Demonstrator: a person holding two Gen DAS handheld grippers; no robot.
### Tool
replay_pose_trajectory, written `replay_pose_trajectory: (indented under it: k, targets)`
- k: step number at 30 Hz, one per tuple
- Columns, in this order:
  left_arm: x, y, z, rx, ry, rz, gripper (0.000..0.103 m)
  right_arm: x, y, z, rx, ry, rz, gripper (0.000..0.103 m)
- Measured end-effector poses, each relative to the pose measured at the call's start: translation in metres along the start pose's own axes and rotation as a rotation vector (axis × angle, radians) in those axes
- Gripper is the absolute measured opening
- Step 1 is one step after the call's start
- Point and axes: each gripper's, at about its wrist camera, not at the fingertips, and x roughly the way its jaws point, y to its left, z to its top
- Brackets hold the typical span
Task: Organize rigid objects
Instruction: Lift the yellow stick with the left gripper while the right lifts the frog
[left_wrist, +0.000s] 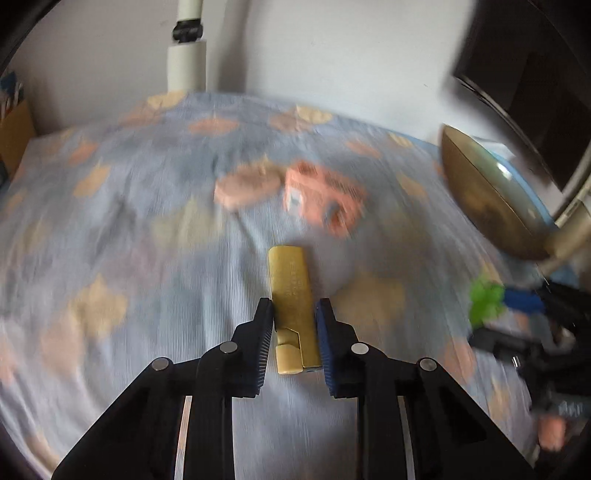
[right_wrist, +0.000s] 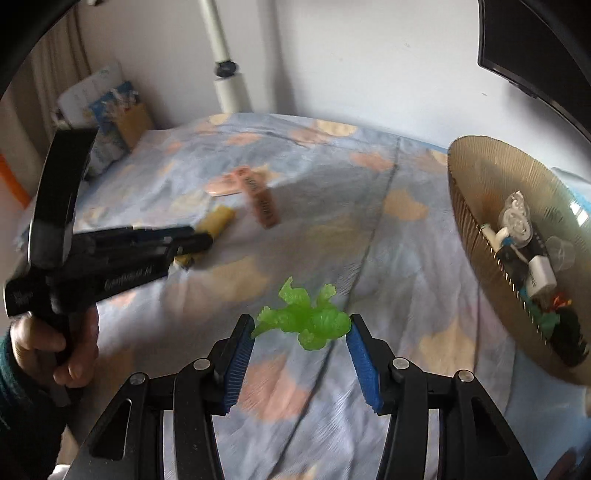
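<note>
Although blur softens both views, the yellow rectangular piece (left_wrist: 293, 295) reads as a small, stiff, light block with flat long sides, best taken across those sides near its middle, which is where the left gripper (left_wrist: 294, 314) has it: the jaws are clenched on it, pads against both flanks, the piece pointing forward above the patterned bedsheet (left_wrist: 110, 240). By the look of it, the green toy figure (right_wrist: 304, 317) is light, rigid plastic with knobby limbs that could slip; it sits between the tips of the right gripper (right_wrist: 301, 326), touching both pads, so it appears grasped across the body. Farther out lie a pink box (left_wrist: 323, 197) on the sheet and, to the right, the round woven basket (right_wrist: 476, 206) already holding small items.
</note>
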Motion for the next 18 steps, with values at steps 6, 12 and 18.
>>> replay_pose_trajectory:
  k: [6, 12, 18]
  targets:
    - [-0.031, 0.005, -0.043, -0.003, 0.003, -0.043, 0.021, -0.002, 0.034, -0.025, -0.099, 0.019, 0.021, 0.050]
    - [-0.042, 0.007, -0.057, 0.000, 0.007, -0.048, 0.026, 0.012, 0.053, -0.044, -0.204, 0.100, 0.038, 0.051]
    - [-0.043, 0.001, -0.058, 0.011, -0.006, -0.033, 0.039, -0.002, 0.037, -0.052, -0.145, 0.094, 0.045, 0.068]
